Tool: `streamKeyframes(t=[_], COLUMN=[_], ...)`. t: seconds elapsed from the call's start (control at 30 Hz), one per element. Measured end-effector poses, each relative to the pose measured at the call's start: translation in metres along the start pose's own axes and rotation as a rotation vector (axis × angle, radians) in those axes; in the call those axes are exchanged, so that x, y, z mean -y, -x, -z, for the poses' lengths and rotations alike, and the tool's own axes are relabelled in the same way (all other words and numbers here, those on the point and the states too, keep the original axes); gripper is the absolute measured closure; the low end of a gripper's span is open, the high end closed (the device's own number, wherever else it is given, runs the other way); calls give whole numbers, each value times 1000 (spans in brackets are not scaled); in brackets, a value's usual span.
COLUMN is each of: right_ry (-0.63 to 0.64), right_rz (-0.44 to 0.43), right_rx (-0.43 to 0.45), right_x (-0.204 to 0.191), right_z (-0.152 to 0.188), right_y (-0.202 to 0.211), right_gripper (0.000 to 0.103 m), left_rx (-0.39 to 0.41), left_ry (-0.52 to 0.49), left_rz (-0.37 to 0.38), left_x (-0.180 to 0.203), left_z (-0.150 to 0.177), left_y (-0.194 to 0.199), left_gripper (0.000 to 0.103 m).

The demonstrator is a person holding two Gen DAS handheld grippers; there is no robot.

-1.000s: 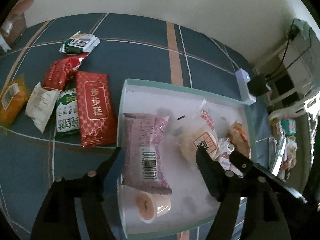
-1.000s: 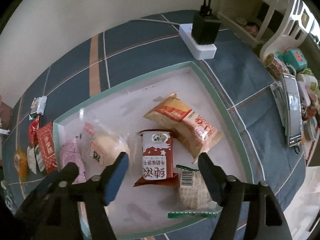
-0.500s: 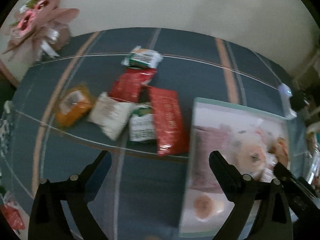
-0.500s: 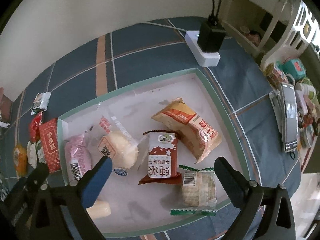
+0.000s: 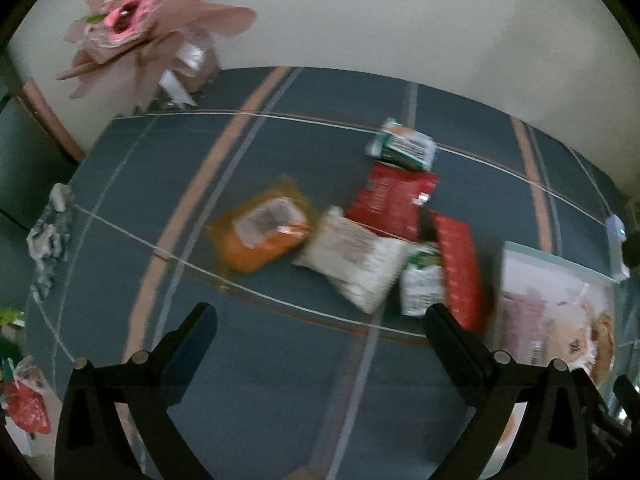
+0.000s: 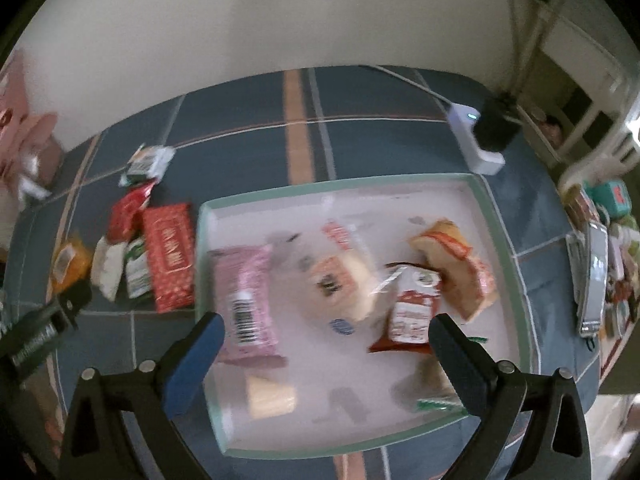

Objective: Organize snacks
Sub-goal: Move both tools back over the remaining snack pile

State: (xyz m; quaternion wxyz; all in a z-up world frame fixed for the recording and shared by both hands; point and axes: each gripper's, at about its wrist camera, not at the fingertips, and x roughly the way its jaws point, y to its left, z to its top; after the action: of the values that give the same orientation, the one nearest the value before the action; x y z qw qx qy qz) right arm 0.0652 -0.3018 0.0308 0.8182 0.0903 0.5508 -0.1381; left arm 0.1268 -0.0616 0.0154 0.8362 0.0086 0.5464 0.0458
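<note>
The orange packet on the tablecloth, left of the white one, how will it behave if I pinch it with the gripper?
The orange packet looks like a soft, puffy wrapper, so it probably crumples and weighs little. Its film may be slippery. It lies flat, unlikely to roll.

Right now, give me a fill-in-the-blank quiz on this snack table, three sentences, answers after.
1. The pink packet with the barcode lies inside the ____.
2. Both the left gripper and the right gripper hold ____.
3. The orange packet lies on the ____ cloth, outside the tray.

Answers: tray; nothing; blue
</note>
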Motion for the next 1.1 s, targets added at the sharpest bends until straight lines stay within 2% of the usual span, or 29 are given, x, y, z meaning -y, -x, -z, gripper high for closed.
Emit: streamKeyframes(t=[0.4, 0.67, 0.97, 1.1], right_ry=[129, 163, 122, 151], right_rz=[-80, -107, -162, -195], right_rx=[-26, -30, -4, 36], right_x=[-74, -96, -103, -116], right_z=[14, 16, -3, -10], right_y=[-11, -21, -21, -16], right_gripper=[0, 0, 0, 0], left_rx=[-13, -35, -24, 14], left_ry=[175, 194, 238, 293], left_rz=[-28, 24, 83, 91], left_x=[-76, -80, -85, -96], left_z=[-7, -14, -32, -44], left_y=[-7, -15, -19, -16], left_gripper=[0, 0, 0, 0])
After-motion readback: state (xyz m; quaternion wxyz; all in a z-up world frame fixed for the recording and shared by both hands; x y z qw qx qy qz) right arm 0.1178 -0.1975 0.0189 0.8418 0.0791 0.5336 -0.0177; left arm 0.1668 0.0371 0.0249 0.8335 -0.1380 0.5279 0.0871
